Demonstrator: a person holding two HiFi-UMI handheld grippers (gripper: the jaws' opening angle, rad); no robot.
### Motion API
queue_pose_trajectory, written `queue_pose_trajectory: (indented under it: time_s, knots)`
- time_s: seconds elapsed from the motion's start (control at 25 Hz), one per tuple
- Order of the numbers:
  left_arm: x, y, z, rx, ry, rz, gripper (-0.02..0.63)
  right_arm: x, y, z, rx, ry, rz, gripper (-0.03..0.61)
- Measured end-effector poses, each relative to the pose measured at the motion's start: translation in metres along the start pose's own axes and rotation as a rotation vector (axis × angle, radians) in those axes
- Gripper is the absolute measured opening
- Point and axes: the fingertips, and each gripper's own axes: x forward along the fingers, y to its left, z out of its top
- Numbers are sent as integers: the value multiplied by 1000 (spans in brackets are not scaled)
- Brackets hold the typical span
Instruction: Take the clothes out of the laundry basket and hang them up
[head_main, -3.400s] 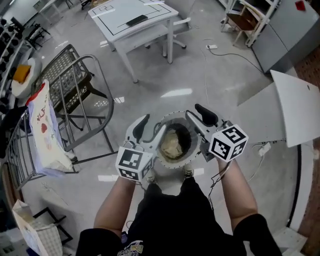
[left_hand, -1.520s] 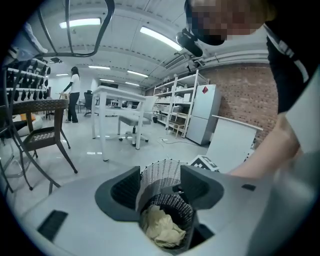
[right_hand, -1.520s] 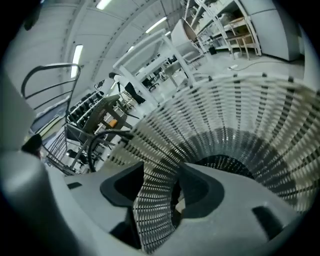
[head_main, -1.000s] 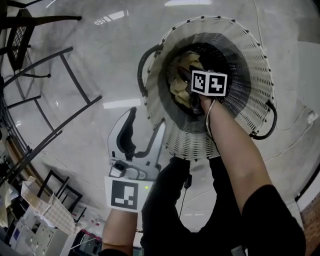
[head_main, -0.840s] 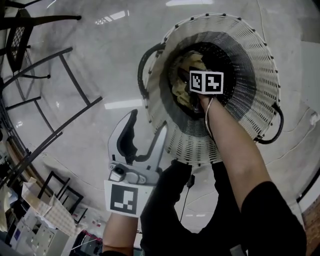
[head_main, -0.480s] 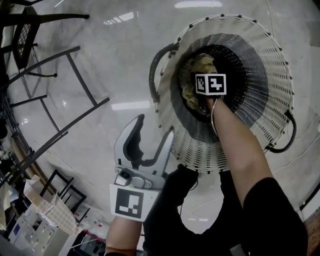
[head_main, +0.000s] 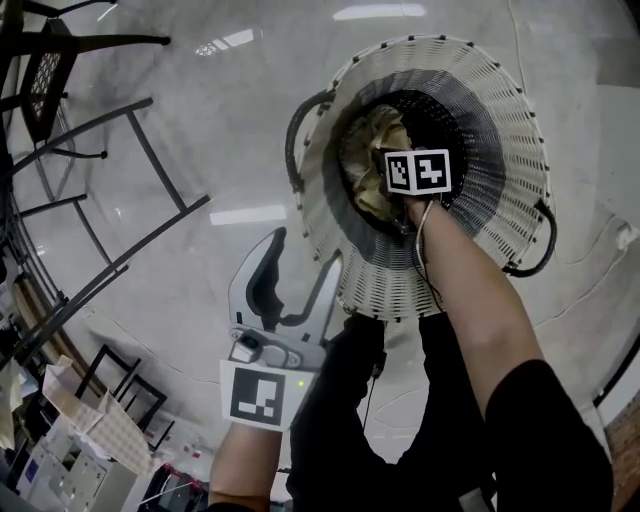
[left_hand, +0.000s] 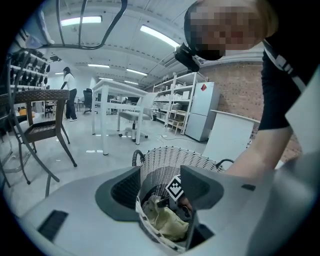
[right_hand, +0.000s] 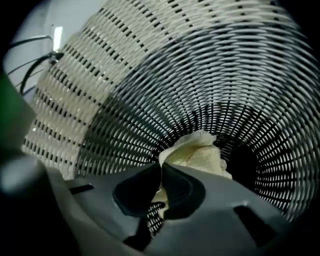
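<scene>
A white woven laundry basket (head_main: 500, 130) with black handles stands on the grey floor. A pale yellow garment (head_main: 368, 140) lies crumpled in its dark bottom. My right gripper (right_hand: 161, 172) reaches deep into the basket; in the head view only its marker cube (head_main: 418, 170) shows. Its jaws have just been closing and are now shut on a fold of the yellow garment (right_hand: 200, 152). My left gripper (head_main: 305, 250) hovers open and empty outside the basket, near its rim. In the left gripper view the basket (left_hand: 165, 160) and garment (left_hand: 167, 222) show between its jaws.
A black metal rack frame (head_main: 120, 210) stands at the left, close to the basket. A cable (head_main: 600, 250) runs over the floor at the right. Farther off are a white table (left_hand: 112, 95), a dark chair (left_hand: 37, 125) and a standing person (left_hand: 67, 92).
From standing over the basket, the view has dropped close to it. The right gripper has gone into the basket and sunk slightly onto the garment. The left gripper stays open beside the basket.
</scene>
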Motion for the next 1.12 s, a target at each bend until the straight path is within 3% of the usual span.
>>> queue_pose_trajectory:
  time_s: [0.28,0.48,0.68,0.92,1.12]
  knots:
    - [-15,-19,19,-27,12,-33,224,-71,39,23,-8,-72,71,12]
    - [-40,-26,38,-63,20,-38,224,-149,95,54,11,-182,174,12]
    - [-41,-29,33,-70,26,-6,224,-217,140,90,20,-293,306,12]
    - [-70,-36,58,-64,-22,34,224,-323,214,126,-51,-386,404,12]
    - [-75,-46,98,-46,-28,40,235,-413,268,182,-133,-473,464,12]
